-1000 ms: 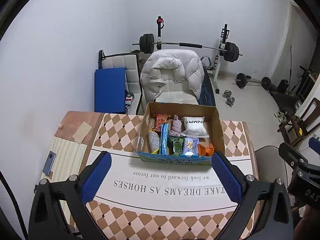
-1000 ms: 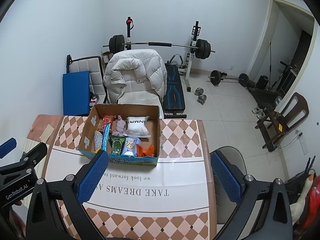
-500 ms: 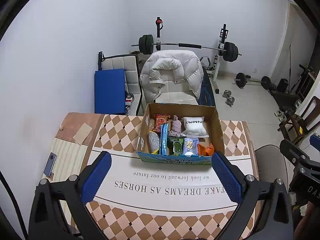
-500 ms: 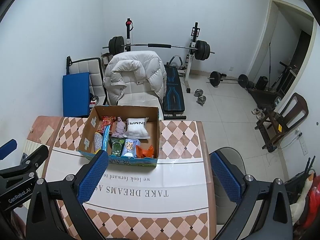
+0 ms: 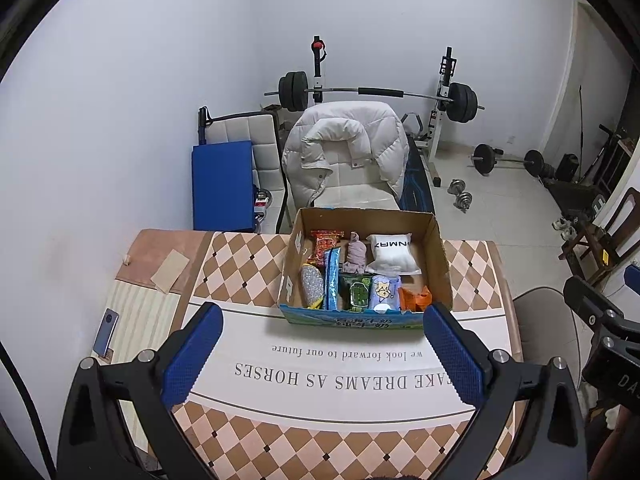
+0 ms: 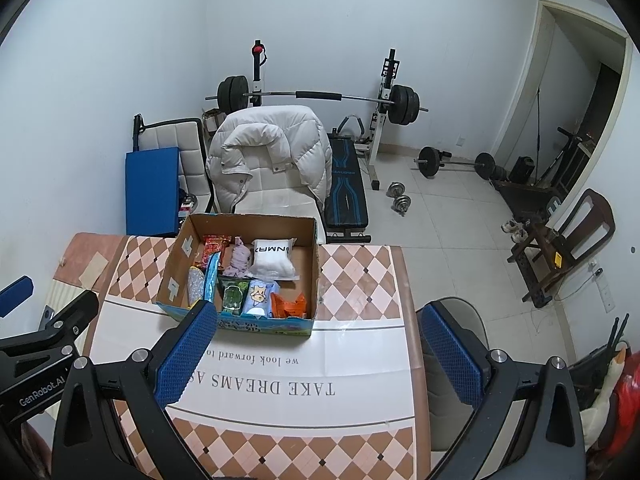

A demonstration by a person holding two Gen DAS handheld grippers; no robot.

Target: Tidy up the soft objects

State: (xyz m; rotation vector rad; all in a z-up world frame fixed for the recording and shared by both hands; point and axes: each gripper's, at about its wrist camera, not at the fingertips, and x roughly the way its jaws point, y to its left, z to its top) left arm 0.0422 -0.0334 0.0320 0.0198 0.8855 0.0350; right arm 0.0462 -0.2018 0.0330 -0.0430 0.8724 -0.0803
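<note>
An open cardboard box (image 5: 438, 248) (image 6: 176, 256) stands at the far middle of the table. It holds several soft packs: a white pillow pack (image 5: 392, 254) (image 6: 274, 260), a pink cloth bundle (image 5: 355, 257), a red snack bag (image 5: 325, 242), a green pack (image 5: 357, 294), a pale blue pack (image 5: 385, 291) and an orange pack (image 5: 416, 298). My left gripper (image 5: 320, 356) is open and empty, well short of the box. My right gripper (image 6: 316, 356) is open and empty, to the right of the box's near side.
The table (image 5: 340, 368) wears a checked cloth with printed text. A phone (image 5: 106, 330) lies at its left edge. Behind it stand a chair with a white jacket (image 5: 344, 152), a blue pad (image 5: 222, 184) and a barbell rack (image 5: 380, 92). A wooden chair (image 6: 576, 236) stands at the right.
Both grippers have drifted slightly; the box sits a little farther up and away in the views. Jaws stay open. Nothing in the box has moved.
</note>
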